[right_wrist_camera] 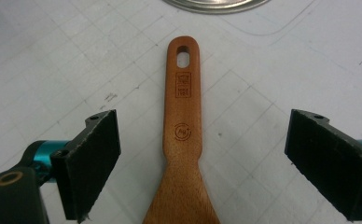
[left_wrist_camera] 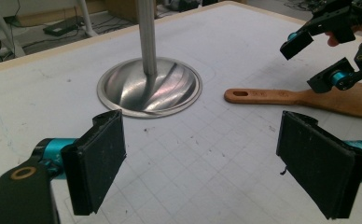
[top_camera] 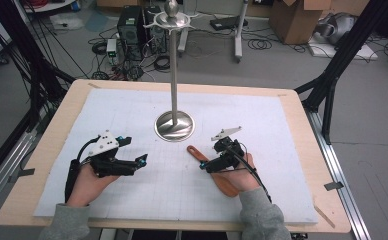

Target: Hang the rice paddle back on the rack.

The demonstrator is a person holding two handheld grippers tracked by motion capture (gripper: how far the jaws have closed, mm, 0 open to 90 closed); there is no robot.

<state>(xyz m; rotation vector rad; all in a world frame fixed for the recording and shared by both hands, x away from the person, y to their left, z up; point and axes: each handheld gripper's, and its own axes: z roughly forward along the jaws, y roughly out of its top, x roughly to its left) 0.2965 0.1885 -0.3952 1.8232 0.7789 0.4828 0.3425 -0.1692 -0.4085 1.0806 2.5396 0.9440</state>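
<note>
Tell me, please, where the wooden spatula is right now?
In the high view, the spatula lies on the mat's right half, just right of the stand's base, under the open right gripper.

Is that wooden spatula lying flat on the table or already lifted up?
Lying flat. The wooden spatula rests on the white mat, handle toward the metal stand. The right hand-held gripper straddles it, jaws wide open and not touching.

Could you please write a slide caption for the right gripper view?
Right gripper open, fingers either side of wooden spatula handle.
</note>
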